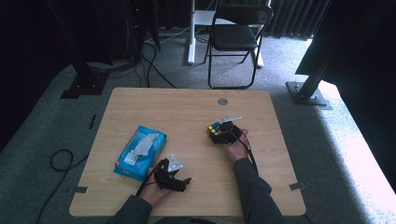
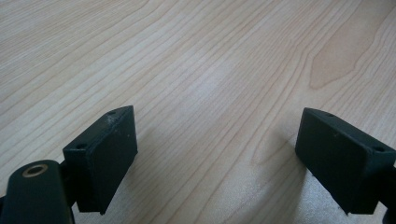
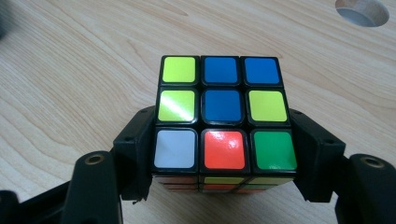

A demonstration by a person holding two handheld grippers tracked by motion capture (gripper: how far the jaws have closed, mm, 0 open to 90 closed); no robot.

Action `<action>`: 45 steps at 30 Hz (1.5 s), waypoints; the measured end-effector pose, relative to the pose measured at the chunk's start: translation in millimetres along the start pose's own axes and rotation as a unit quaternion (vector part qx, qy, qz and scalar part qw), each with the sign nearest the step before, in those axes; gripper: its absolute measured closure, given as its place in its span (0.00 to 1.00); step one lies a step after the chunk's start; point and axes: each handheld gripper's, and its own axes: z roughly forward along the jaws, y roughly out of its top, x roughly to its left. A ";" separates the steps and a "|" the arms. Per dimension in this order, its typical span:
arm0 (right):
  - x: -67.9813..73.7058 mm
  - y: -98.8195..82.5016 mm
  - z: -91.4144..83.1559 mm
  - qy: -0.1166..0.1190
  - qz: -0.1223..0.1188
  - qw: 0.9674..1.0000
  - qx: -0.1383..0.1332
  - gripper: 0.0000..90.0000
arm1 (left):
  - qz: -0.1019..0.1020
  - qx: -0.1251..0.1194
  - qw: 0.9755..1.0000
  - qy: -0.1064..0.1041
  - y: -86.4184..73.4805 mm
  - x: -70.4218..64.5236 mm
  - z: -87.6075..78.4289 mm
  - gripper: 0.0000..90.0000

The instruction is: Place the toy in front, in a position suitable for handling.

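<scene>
While the left tool [image 1: 186, 180] lies low near the table's [image 1: 187, 112] front edge, its jaws stand spread wide with bare wood between them, as the left tool's view shows. Just beyond it to the left sits a blue tissue pack [image 1: 140, 152] with a white tissue poking from its top. Farther in and to the right, the right tool [image 1: 223, 135] pinches a cube [image 1: 215, 132] with coloured stickers, one jaw pressed to each side; the cube's upper face [image 3: 223, 112] shows blue, yellow, white, orange and green squares. Whether the cube rests on the table I cannot tell. Past it a round hole [image 1: 222, 101] pierces the table, and a black folding chair [image 1: 236, 37] stands on the grey carpet beyond.
</scene>
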 end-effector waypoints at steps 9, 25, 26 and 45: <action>4.1 0.7 -3.1 0.001 -0.010 1.000 -0.006 0.38 | 0.000 0.000 1.000 0.000 0.0 0.0 0.0 0.14; 19.3 -0.9 -7.6 0.016 -0.046 0.999 -0.012 0.38 | 0.000 0.000 1.000 0.000 0.0 0.0 0.0 0.14; 20.9 -1.4 -8.0 0.017 -0.049 0.999 -0.014 0.38 | 0.000 -0.001 1.000 0.000 0.0 -0.1 0.1 0.14; 37.4 -4.9 -14.6 0.036 -0.084 0.996 -0.013 0.38 | 0.000 0.000 1.000 0.000 0.0 0.0 0.0 0.14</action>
